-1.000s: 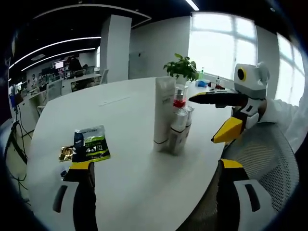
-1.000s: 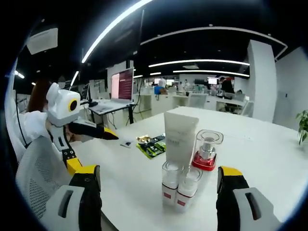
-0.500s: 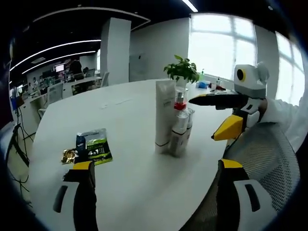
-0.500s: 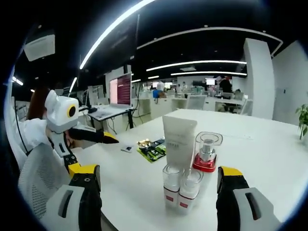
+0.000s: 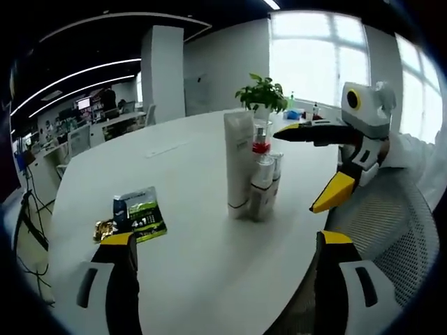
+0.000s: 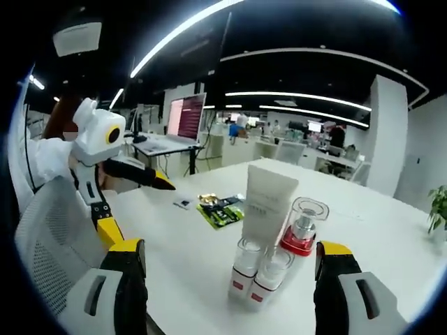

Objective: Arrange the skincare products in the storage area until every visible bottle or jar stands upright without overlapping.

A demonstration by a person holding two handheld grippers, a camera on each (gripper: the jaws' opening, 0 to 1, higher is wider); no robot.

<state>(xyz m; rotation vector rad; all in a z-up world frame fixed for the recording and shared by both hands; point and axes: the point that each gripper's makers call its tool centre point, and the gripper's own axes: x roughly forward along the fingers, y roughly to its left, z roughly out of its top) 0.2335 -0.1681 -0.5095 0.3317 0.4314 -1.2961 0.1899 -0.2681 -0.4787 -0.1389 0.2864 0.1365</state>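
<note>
Your skincare products stand upright in a tight cluster near the middle of the white tabletop [image 5: 188, 237]. In the right gripper view you see a tall white tube [image 6: 267, 207], a clear pump bottle with a red base [image 6: 302, 227] just beside it, and two small white bottles with red labels [image 6: 257, 276] standing side by side in front, close against each other. In the left gripper view the same cluster [image 5: 248, 167] stands ahead of you.

Your left gripper [image 5: 223, 279] has its fingers spread wide, gripping nothing. Your right gripper [image 6: 230, 286] is likewise spread, its fingers apart on either side of the cluster but short of it, nothing between them.

A few small packets [image 5: 136, 215] lie flat on the tabletop, well apart from the products. A potted plant [image 5: 262, 94] stands behind the cluster.
</note>
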